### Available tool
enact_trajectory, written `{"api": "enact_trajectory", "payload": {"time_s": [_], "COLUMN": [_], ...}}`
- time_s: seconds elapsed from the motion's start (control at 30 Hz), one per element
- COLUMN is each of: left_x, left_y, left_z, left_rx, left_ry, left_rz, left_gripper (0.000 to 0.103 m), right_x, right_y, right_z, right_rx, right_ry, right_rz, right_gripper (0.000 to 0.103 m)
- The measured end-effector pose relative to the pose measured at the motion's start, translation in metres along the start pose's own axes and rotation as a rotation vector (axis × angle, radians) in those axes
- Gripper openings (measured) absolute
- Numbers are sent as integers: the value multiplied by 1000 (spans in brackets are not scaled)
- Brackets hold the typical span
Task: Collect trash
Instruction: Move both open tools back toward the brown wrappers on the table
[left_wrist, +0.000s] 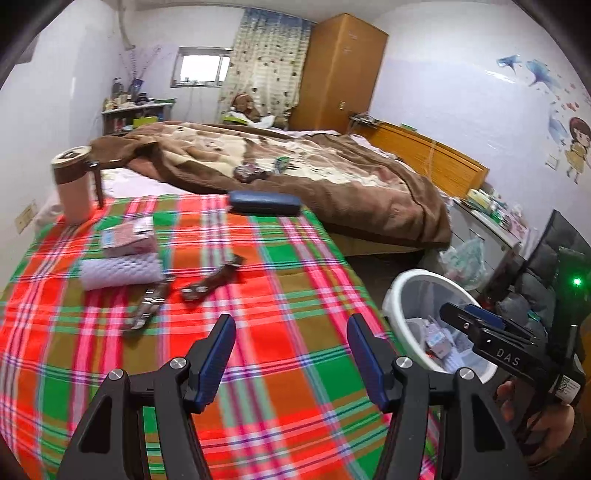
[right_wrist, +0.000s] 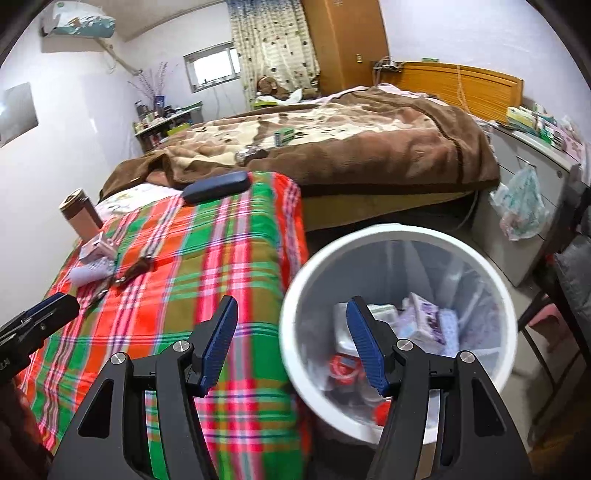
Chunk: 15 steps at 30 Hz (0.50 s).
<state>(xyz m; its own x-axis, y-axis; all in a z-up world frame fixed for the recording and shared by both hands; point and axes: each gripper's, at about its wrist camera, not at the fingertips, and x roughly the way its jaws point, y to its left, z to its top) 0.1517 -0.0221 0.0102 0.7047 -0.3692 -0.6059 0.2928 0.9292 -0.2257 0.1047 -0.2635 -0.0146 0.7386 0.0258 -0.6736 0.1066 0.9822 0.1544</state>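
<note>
A white trash bin (right_wrist: 295, 295) with wrappers and boxes inside stands on the floor beside the plaid-covered bed (left_wrist: 258, 295); it also shows in the left wrist view (left_wrist: 391, 295). My right gripper (right_wrist: 291, 306) is open and empty, hovering over the bin's left rim. My left gripper (left_wrist: 291, 321) is open and empty above the plaid cloth. Two crumpled brown wrappers (left_wrist: 212, 282) (left_wrist: 146, 308) lie on the cloth ahead of it, to its left. A pink box (left_wrist: 127, 236) and a white packet (left_wrist: 120, 271) lie further left.
A pink mug with a brown lid (left_wrist: 72, 184) stands at the cloth's far left. A dark blue case (left_wrist: 264, 203) lies at its far edge. A brown blanket (left_wrist: 332, 173) covers the bed beyond. A cabinet with a hanging plastic bag (right_wrist: 522, 206) stands right.
</note>
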Motion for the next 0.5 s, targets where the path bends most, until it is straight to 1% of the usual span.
{"api": "enact_trajectory", "payload": {"time_s": [0.27,0.5], "left_x": [-12,-18], "left_y": [55,92], "left_z": [1,6], "left_rx": [-61,-88], "left_ry": [-19,-34], "left_rz": [76,126], "left_gripper": [62,62], "right_x": [13,25], "right_y": [33,65], "right_z": [2,5], "right_rx": [-49,-94], "right_ry": [22,44], "right_rz": [52,92], "right_gripper": [63,63]}}
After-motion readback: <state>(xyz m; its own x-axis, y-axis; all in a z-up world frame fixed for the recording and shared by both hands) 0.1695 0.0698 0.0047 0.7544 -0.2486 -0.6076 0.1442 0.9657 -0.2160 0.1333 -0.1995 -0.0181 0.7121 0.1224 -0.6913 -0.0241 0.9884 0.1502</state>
